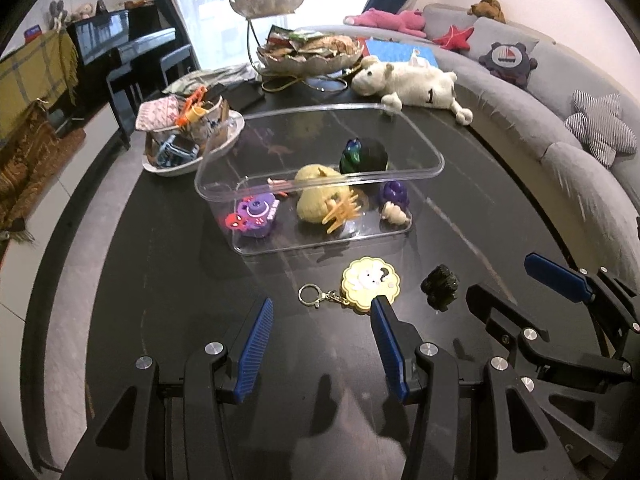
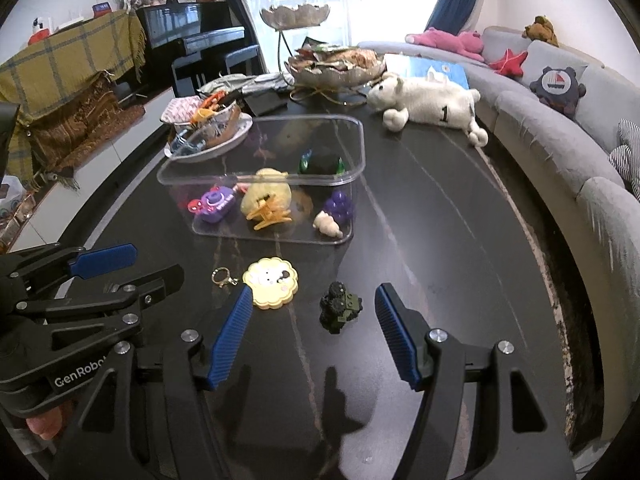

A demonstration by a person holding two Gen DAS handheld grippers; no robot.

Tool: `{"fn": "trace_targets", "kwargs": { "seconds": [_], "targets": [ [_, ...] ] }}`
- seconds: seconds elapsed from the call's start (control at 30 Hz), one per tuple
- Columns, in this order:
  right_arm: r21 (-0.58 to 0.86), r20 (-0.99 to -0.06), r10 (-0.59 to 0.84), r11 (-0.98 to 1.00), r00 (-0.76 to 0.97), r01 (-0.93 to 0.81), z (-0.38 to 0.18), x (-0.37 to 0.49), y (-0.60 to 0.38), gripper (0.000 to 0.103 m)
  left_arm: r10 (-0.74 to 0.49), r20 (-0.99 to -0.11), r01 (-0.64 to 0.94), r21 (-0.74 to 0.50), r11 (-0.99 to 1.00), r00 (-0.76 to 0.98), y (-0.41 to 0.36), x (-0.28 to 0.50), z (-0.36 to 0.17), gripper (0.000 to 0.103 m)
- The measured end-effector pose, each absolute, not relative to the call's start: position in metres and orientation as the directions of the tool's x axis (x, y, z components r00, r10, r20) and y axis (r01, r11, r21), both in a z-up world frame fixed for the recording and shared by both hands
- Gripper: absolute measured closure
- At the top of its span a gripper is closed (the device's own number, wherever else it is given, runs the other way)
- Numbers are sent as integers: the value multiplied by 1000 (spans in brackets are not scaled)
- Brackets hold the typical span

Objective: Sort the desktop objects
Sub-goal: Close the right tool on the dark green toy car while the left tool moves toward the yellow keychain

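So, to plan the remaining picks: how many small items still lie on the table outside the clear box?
2: the yellow keychain lies before the clear box, and the dark toy truck sits just right of it. Nothing looks hidden.

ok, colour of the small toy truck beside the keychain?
Dark green with black wheels; the toy truck shows best in the right wrist view.

I see a dark table with pale veins. Directly on it: a clear plastic box (small toys inside), a yellow keychain, a little dark toy truck beside it, a white plush sheep, a cluttered white dish and a tiered snack stand.
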State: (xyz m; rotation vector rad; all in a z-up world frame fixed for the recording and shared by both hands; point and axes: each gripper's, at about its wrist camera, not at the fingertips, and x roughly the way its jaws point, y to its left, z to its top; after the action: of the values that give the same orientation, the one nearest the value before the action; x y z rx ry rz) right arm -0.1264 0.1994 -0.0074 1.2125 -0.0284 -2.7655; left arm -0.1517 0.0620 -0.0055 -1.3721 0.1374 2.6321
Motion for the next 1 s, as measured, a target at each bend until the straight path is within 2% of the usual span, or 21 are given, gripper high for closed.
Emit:
{"fn": "trace_targets", "kwargs": {
  "seconds": [1.0],
  "targets": [
    [135, -813, -154, -988, -561, 75, -74, -172, 219, 50, 77, -881, -203, 22, -979, -467, 84, -200, -70, 56]
  ]
}}
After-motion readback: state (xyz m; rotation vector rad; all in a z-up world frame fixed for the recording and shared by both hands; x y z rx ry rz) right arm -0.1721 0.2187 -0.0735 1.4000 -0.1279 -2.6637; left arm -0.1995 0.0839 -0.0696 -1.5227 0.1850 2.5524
